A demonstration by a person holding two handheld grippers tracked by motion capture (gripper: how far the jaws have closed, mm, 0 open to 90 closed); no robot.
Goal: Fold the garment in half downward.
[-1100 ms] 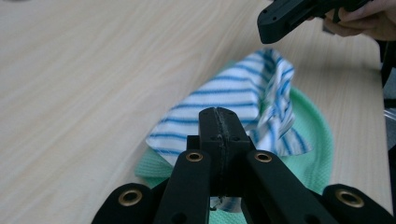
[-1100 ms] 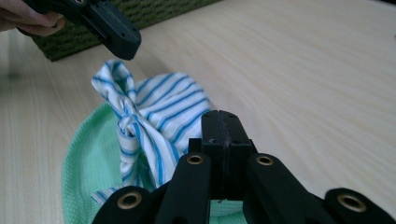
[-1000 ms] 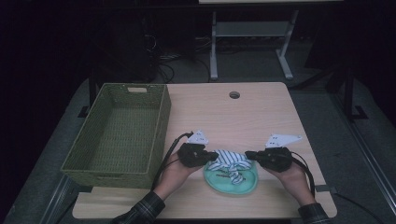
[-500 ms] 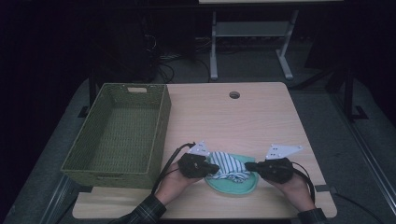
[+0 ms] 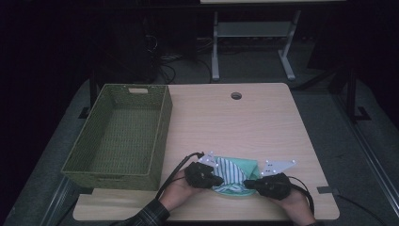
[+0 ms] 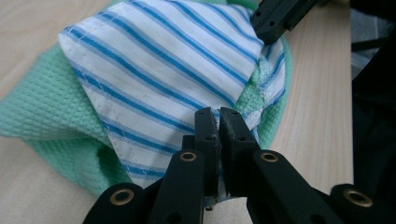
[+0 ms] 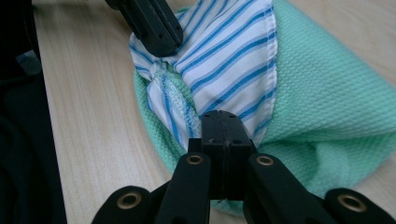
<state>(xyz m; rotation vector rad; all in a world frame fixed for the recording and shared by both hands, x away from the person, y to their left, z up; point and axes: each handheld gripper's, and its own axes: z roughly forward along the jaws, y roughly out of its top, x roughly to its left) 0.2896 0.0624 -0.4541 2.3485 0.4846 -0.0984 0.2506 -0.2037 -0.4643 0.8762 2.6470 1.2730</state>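
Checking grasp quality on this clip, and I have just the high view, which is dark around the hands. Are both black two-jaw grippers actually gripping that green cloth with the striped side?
Observer: The left gripper is. In its own view the jaws pinch a stitched edge of the green waffle-weave cloth with a white, blue-striped face.
Reviewer: And the right one?
Observer: The right gripper is shut on the hem of the striped face, with its jaws pressed together.
Reviewer: Is the cloth off the table?
Observer: Not fully. The green folds rest on the light wooden table.
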